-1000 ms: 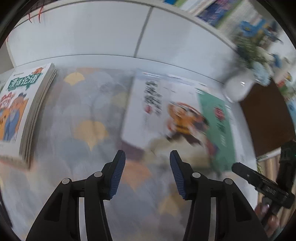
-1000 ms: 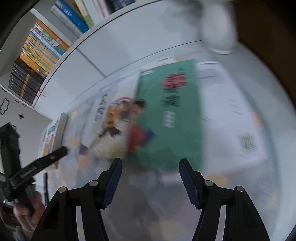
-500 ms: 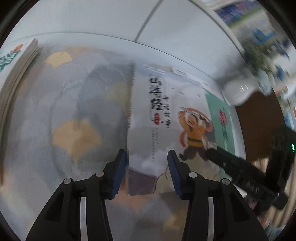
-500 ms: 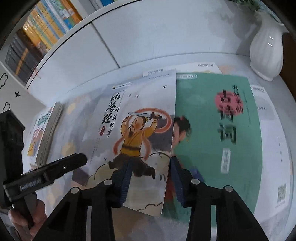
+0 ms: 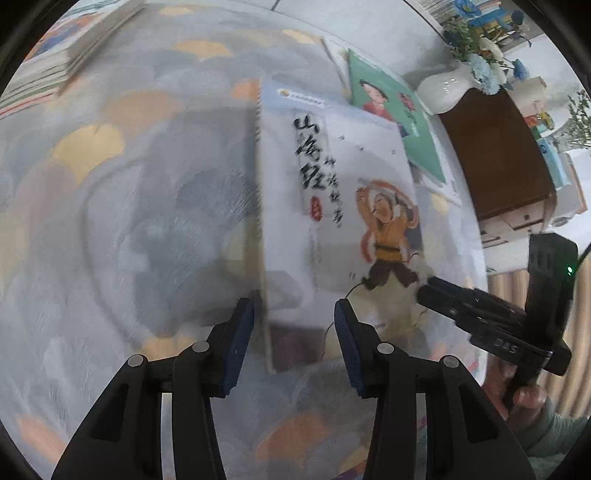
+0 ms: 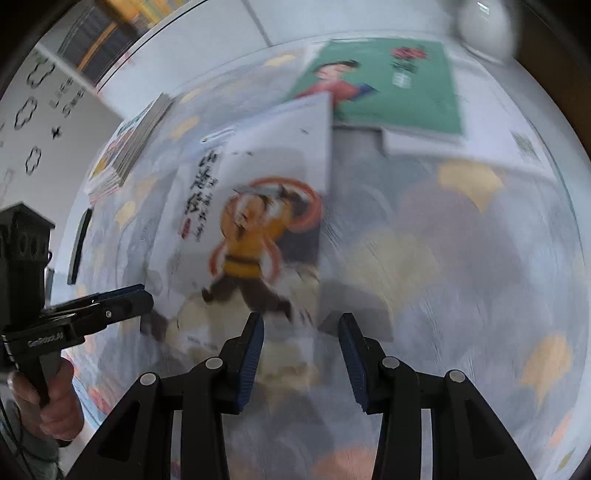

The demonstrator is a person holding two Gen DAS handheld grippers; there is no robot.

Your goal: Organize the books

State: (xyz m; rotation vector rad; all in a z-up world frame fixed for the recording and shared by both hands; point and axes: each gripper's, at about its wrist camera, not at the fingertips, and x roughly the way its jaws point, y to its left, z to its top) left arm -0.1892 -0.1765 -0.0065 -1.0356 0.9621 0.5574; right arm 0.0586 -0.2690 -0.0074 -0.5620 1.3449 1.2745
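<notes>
A white book with an orange-clad figure on its cover (image 5: 332,206) (image 6: 255,206) is tilted up off the patterned tablecloth. My left gripper (image 5: 293,332) straddles its near left corner, jaws apart around it. My right gripper (image 6: 301,343) straddles its near right corner, jaws apart around it. Whether the pads press the book is blurred. A green book (image 5: 399,122) (image 6: 391,88) lies behind it on white sheets. A stack of books (image 5: 70,55) (image 6: 129,147) lies at the far left.
A white vase with blue flowers (image 5: 447,88) stands by a dark wooden cabinet (image 5: 498,155) at the right. A white wall panel (image 6: 295,18) runs behind the table. A dark flat item (image 6: 79,247) lies near the left edge.
Both grippers have closed in on the white book's near corners. The book has risen off the green book and moved toward me and left. Both views have tilted.
</notes>
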